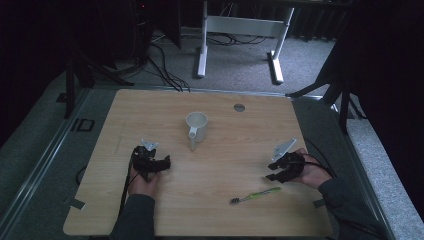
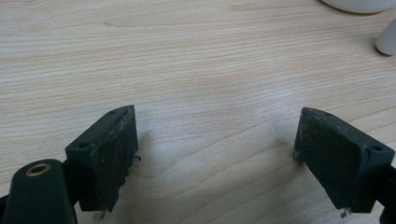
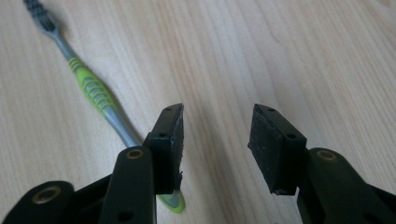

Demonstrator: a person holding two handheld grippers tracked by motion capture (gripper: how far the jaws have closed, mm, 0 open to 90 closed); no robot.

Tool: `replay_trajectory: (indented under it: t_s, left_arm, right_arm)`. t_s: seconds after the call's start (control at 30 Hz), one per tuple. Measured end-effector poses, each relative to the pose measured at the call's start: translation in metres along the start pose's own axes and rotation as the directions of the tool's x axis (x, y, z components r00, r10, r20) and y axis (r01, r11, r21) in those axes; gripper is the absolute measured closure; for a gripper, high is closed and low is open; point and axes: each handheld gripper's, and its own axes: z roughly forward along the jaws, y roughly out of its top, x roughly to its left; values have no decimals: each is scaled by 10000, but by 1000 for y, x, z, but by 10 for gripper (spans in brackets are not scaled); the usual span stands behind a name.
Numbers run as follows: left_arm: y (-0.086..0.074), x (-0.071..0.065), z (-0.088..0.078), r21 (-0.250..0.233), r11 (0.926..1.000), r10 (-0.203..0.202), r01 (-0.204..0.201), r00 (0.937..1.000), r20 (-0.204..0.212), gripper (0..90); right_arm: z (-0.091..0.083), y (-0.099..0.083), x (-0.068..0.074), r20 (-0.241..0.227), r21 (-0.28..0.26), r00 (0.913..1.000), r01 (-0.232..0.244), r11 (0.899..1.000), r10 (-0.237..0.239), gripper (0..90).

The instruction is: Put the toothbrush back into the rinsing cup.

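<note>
Wooden table is seen; white mug stood upright near centre. Left gripper held left, jaws wide apart, empty. Right gripper jaws apart, empty, just beside green-grey toothbrush laid flat at front right.

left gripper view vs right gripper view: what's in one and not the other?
Left gripper view alone: the white mug at the top right edge, with its handle just below. Right gripper view alone: the toothbrush, green and grey, dark bristles far end, handle running under that gripper's left finger. Both: the wooden table and an open pair of black fingers with nothing between them.
</note>
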Motion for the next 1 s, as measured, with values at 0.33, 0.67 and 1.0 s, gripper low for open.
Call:
replay_trajectory:
  t_s: [0.33,0.67,1.0]
  left_arm:
    - [0,0,0,-2,10000,7,-7,10000,13,141]
    - [0,0,0,0,10000,11,-11,10000,17,141]
    - [0,0,0,0,10000,14,-14,10000,19,141]
  right_arm:
    - [2,8,7,-224,638,9969,772,9950,-759,562]
    - [3,15,11,-367,938,9924,1204,9883,-1174,583]
    - [4,20,18,-601,1430,9849,1694,9751,-1623,616]
